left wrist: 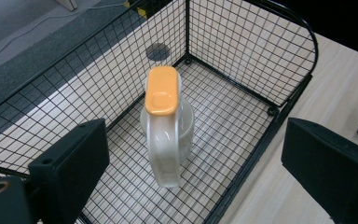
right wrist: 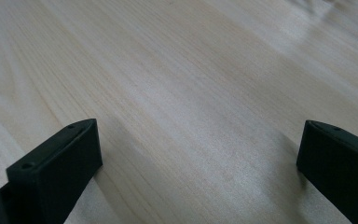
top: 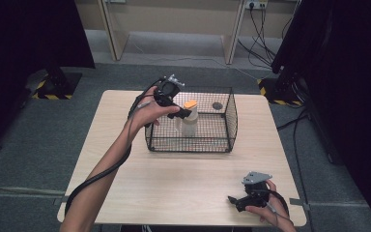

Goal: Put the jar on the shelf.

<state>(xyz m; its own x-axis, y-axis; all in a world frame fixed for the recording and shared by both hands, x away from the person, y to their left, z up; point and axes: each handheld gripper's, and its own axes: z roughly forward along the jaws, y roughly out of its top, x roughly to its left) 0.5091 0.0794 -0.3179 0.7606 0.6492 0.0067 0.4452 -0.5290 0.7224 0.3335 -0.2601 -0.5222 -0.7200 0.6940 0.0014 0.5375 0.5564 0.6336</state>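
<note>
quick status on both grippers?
Left gripper: open, empty, above the white jug in the wire basket.
Right gripper: open, empty, over the table.

my left hand-held gripper is showing a black body with a round black part at its back and a grey three-cornered plate on top. a thick black cable is trailing from it along my bare forearm. my right hand-held gripper is wearing the same grey plate and black cable. its jaws are looking like blocky black slabs with small screw holes.
</note>
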